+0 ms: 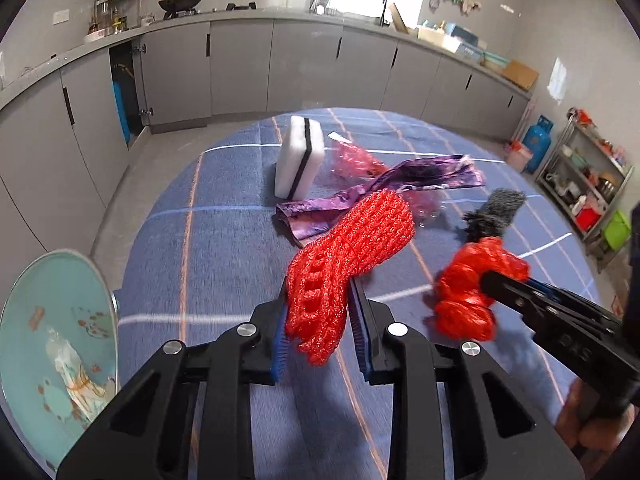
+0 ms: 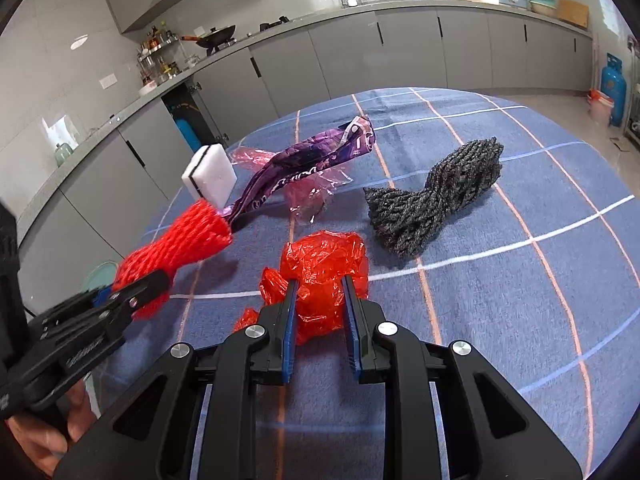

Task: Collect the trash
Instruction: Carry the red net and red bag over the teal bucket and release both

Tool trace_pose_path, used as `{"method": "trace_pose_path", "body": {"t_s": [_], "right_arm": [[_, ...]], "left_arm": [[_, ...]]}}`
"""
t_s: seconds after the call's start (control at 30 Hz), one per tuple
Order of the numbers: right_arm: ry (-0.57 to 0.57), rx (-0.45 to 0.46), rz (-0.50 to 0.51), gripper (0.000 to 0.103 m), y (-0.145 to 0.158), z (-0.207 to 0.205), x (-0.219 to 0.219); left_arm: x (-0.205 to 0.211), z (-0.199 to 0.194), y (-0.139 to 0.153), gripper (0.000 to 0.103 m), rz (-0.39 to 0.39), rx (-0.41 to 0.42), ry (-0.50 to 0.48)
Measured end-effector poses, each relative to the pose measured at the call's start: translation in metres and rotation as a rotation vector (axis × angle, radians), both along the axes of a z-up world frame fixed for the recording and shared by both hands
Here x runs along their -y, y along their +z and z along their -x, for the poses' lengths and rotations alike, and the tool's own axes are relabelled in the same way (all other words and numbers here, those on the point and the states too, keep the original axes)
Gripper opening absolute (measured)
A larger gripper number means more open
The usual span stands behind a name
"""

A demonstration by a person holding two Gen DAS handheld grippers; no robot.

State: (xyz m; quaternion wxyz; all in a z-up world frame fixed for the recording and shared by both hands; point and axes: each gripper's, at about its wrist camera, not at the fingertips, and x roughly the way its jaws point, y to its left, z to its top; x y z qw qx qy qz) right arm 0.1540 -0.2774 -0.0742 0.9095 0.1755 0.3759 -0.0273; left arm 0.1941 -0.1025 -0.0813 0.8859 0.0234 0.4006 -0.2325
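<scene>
My left gripper (image 1: 320, 284) is shut on a red foam net sleeve (image 1: 352, 240), which sticks out forward over the blue checked tablecloth (image 1: 200, 264). In the right wrist view the same red net sleeve (image 2: 180, 240) hangs at the left in the left gripper (image 2: 136, 288). My right gripper (image 2: 318, 284) is shut on a crumpled red plastic bag (image 2: 324, 264); in the left wrist view that red bag (image 1: 472, 280) shows at the right. A purple wrapper (image 2: 304, 164) and pink cellophane (image 2: 312, 196) lie on the cloth further back.
A white sponge with a black stripe (image 1: 300, 156) stands at the back left of the table. A dark grey knitted net (image 2: 440, 188) lies to the right. A teal bin with paper in it (image 1: 56, 344) sits low at the left beside the table. Kitchen cabinets (image 1: 240, 68) lie behind.
</scene>
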Motion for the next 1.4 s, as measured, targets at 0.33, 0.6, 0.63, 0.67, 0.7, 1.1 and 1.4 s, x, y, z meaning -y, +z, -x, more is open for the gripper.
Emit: {"method": "trace_pose_path", "body": {"t_s": [0.33, 0.6, 0.63, 0.67, 0.7, 1.1, 1.4], "right_arm": [[0.014, 0.035, -0.002, 0.022, 0.013, 0.02, -0.016], [0.047, 0.069, 0.003, 0.022, 0.027, 0.024, -0.035], [0.051, 0.074, 0.004, 0.022, 0.028, 0.024, -0.037], [0.059, 0.08, 0.004, 0.022, 0.03, 0.025, -0.04], [0.067, 0.085, 0.006, 0.022, 0.032, 0.025, -0.044], [0.182, 0.116, 0.042, 0.022, 0.048, 0.019, -0.1], [0.272, 0.129, 0.064, 0.022, 0.054, 0.012, -0.146]], "left_arm": [[-0.023, 0.043, 0.004, 0.027, 0.028, 0.036, 0.04], [-0.057, 0.058, 0.017, 0.027, 0.038, 0.088, 0.108], [-0.061, 0.059, 0.019, 0.027, 0.04, 0.093, 0.116], [-0.067, 0.06, 0.021, 0.027, 0.043, 0.099, 0.129], [-0.071, 0.06, 0.023, 0.027, 0.045, 0.101, 0.136], [-0.132, 0.071, 0.029, 0.027, 0.047, 0.122, 0.271], [-0.173, 0.073, 0.03, 0.027, 0.025, 0.137, 0.37]]}}
